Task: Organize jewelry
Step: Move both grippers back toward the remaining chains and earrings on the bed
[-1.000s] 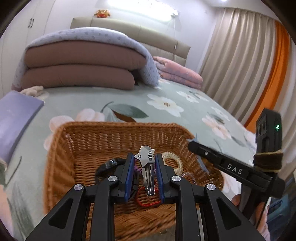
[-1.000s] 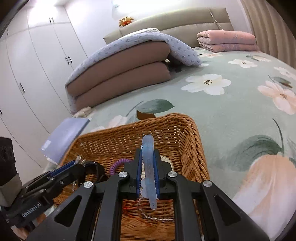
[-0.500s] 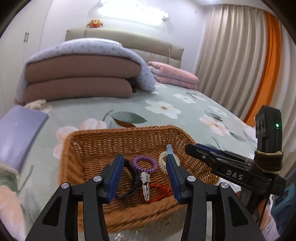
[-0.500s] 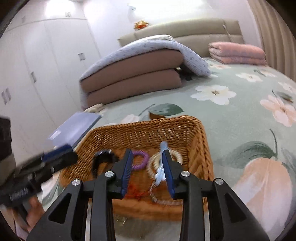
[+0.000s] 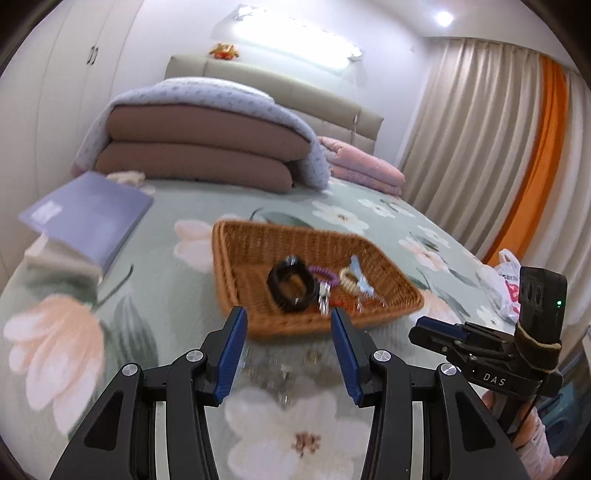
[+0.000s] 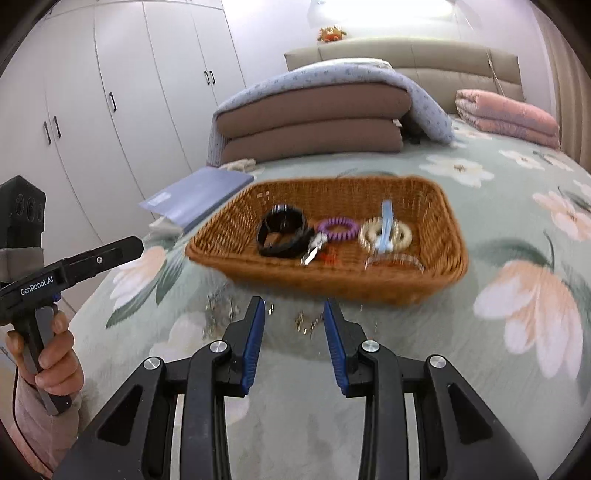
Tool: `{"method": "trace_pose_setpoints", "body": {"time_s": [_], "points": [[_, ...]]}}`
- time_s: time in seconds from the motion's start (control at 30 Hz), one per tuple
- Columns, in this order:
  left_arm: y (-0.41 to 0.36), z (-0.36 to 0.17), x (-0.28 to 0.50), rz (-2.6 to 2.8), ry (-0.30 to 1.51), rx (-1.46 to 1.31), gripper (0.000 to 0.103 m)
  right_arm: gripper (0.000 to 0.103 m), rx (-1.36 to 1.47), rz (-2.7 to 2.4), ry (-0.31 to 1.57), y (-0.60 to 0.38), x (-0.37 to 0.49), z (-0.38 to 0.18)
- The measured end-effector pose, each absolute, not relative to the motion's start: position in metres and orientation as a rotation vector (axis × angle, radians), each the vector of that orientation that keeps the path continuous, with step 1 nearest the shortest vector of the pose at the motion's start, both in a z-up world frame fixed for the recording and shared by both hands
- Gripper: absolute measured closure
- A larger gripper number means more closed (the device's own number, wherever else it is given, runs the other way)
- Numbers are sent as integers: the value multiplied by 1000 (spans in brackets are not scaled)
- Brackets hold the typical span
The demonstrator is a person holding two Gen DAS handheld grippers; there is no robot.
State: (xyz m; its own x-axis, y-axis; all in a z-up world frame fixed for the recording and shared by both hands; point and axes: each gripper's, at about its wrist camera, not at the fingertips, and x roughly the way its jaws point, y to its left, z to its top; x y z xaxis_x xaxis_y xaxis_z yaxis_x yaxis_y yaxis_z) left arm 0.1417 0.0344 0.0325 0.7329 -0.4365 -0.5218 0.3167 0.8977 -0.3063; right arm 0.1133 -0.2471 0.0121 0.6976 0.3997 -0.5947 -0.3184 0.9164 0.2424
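Bed [image 6: 480, 206]: covered by a pale green spread printed with large white and peach flowers. Headboard [image 5: 280, 79]: beige, padded, at 12 o'clock. Folded brown quilts [image 6: 314, 125] under a lavender blanket lie before it; a folded pink quilt [image 6: 506, 114] lies at 2 o'clock. White wardrobe doors [image 6: 110, 96] with dark handles fill 9 to 11 o'clock. Beige curtains [image 5: 469, 155] with an orange panel [image 5: 535, 166] hang at 2 o'clock. A bright wall light [image 5: 295, 29] glows above the headboard.
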Motion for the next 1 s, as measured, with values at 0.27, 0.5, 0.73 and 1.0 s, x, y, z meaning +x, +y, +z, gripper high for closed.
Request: {"method": "trace_pose_setpoints", "body": {"time_s": [0.27,0.5,0.73,1.0], "points": [[39,-7,152,-375,736,-249,55,67,255,360,812,-254,130,-19],[20,-40,172,-267,848,-184,55,67,240,273,799,-254,136,-26],[-4,-52,189,-168,887,-80,55,67,147,240,832,-228,156,-29],[1,-51,186,-184,889,-85,55,68,159,174,894,-220,184,-39]]}}
